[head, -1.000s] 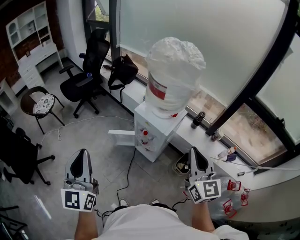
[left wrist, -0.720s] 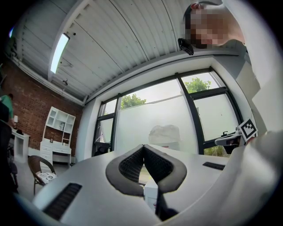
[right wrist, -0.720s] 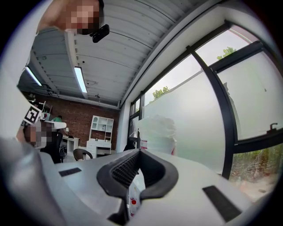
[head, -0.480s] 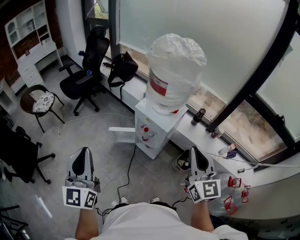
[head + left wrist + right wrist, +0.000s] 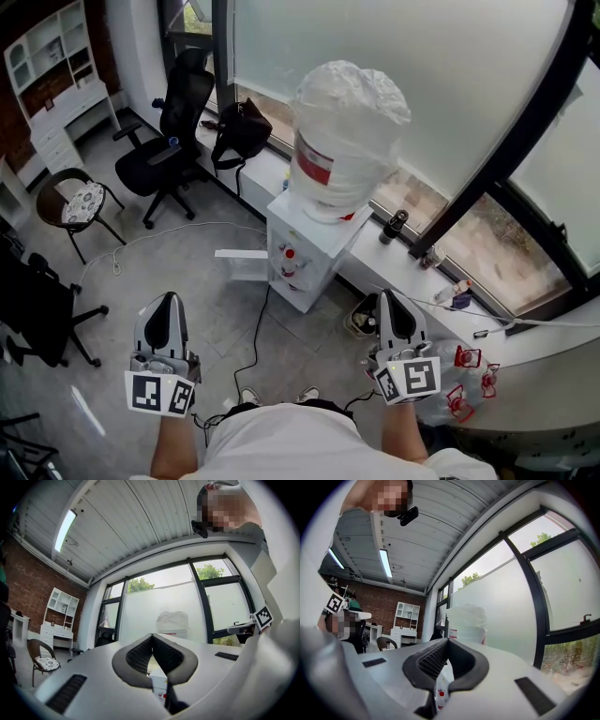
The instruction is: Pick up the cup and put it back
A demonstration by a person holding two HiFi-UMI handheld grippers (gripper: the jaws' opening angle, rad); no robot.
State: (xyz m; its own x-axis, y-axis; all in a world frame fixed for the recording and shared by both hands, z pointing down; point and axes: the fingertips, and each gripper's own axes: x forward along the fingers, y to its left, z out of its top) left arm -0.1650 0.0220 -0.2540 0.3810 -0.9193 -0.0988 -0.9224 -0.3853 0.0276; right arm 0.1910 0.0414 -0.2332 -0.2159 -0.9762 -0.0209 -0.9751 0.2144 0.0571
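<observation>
Both claws are hanging at the bottom of the frame, left claw (image 5: pixel 167 304) and right claw (image 5: pixel 391 300) each pinched shut and empty, facing the dispenser (image 5: pixel 302 258) at centre. Pickup is not yet beginning. The cup is possibly the dark vessel (image 5: pixel 395 225) on the sill (image 5: pixel 412 283); reaching it calls for opening first.

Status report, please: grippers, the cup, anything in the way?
Left gripper shut, empty. Right gripper shut, empty. Cup not made out in any view. Water dispenser ahead, cable on the floor before it.
</observation>
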